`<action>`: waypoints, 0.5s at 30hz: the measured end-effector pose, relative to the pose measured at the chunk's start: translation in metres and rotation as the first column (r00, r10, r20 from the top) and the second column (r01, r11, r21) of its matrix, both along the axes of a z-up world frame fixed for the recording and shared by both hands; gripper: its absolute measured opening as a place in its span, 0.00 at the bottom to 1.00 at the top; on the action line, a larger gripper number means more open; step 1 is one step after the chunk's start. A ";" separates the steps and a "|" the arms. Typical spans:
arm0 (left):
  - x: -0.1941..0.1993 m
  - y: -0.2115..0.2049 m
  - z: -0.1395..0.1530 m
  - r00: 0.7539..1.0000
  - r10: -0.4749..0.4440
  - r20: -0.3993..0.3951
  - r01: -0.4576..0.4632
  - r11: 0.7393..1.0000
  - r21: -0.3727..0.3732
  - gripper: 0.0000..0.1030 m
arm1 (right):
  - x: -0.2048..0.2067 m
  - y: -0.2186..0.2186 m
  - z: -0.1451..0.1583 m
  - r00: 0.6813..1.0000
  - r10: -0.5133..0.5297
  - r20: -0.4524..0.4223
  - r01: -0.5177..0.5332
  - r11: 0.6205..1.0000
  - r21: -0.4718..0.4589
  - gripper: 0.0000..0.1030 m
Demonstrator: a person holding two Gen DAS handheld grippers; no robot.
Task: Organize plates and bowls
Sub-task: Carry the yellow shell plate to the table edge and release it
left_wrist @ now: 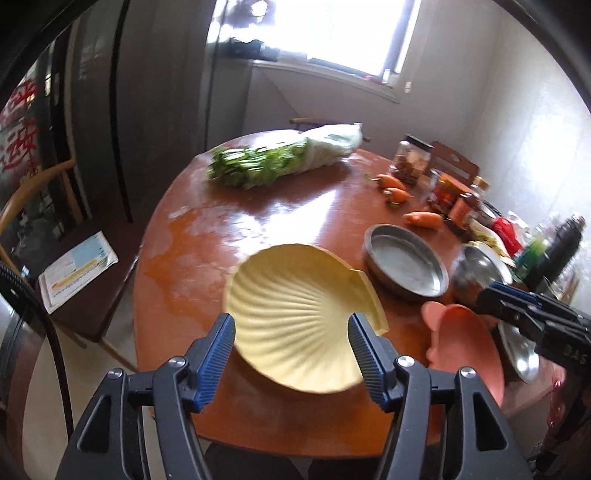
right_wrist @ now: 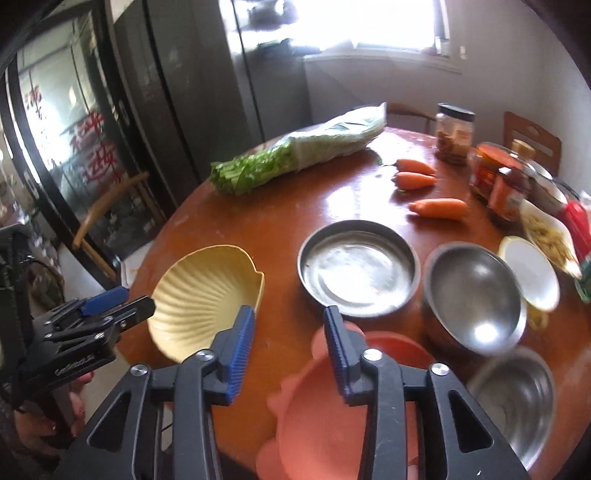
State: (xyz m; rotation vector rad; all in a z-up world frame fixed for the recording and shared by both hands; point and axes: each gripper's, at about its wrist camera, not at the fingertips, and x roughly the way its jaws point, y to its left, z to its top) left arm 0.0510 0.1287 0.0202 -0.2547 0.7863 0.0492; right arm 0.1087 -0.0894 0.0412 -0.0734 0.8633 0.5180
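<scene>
Nearby, carrots (right_wrist: pixel 437 206), bagged greens (right_wrist: pixel 295 155) and jars (right_wrist: pixel 453 133) crowd the table (right_wrist: pixel 266 221).

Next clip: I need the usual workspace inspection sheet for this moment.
Surface: round wooden table, glossy, worn patches.
Job's things: yellow shell dish; pink dish; flat steel pan; two steel bowls; white plate.
Clutter: bagged greens, three carrots, jars.
Grippers: left gripper open at the shell dish; right gripper open over the pink dish.
Cables: black cable, left edge.
Surroundings: window, chair, dark cabinet.
</scene>
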 end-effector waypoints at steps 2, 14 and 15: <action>-0.004 -0.014 0.006 1.000 -0.028 0.012 0.028 1.000 0.007 0.62 | -0.019 -0.020 0.003 0.999 -0.035 0.006 0.035 0.999 0.019 0.45; -0.001 -0.109 0.004 0.977 -0.214 0.007 0.213 0.975 0.055 0.65 | -0.088 -0.085 -0.015 0.994 -0.109 -0.017 0.109 0.994 0.016 0.52; 0.002 -0.115 0.001 0.975 -0.222 -0.005 0.222 0.973 0.062 0.65 | -0.090 -0.090 -0.018 0.992 -0.123 -0.021 0.124 0.992 0.014 0.52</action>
